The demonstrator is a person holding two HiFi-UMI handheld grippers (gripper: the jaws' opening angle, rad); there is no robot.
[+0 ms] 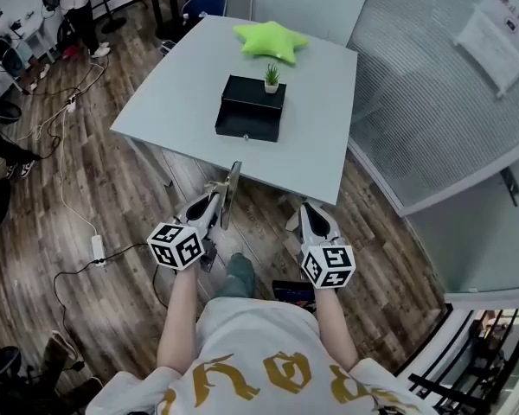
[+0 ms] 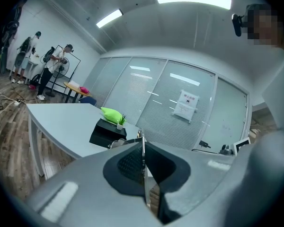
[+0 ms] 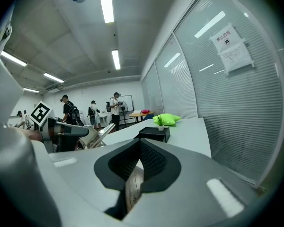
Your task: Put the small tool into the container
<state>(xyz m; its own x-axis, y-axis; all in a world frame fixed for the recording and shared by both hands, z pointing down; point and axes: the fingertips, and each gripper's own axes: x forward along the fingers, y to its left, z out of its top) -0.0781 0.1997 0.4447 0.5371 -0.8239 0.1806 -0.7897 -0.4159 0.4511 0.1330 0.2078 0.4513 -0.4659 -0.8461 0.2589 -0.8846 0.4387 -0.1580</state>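
Observation:
A black box-shaped container (image 1: 251,108) stands on the pale table (image 1: 190,93); it also shows ahead as the container (image 2: 106,131) and the container (image 3: 154,133). My left gripper (image 1: 214,204) is shut on a thin flat metal tool (image 1: 231,193), held over the floor just short of the table's near edge. The tool's blade (image 2: 142,160) stands edge-on between the jaws. My right gripper (image 1: 310,219) hangs beside it, shut with nothing held. From the right gripper (image 3: 139,148), the left gripper's tool (image 3: 102,134) shows at the left.
A small potted plant (image 1: 272,79) sits on the container's top. A green star cushion (image 1: 271,40) lies behind it. A glass partition (image 1: 432,85) runs along the right. Cables and a power strip (image 1: 98,249) lie on the wood floor. People stand at the far left.

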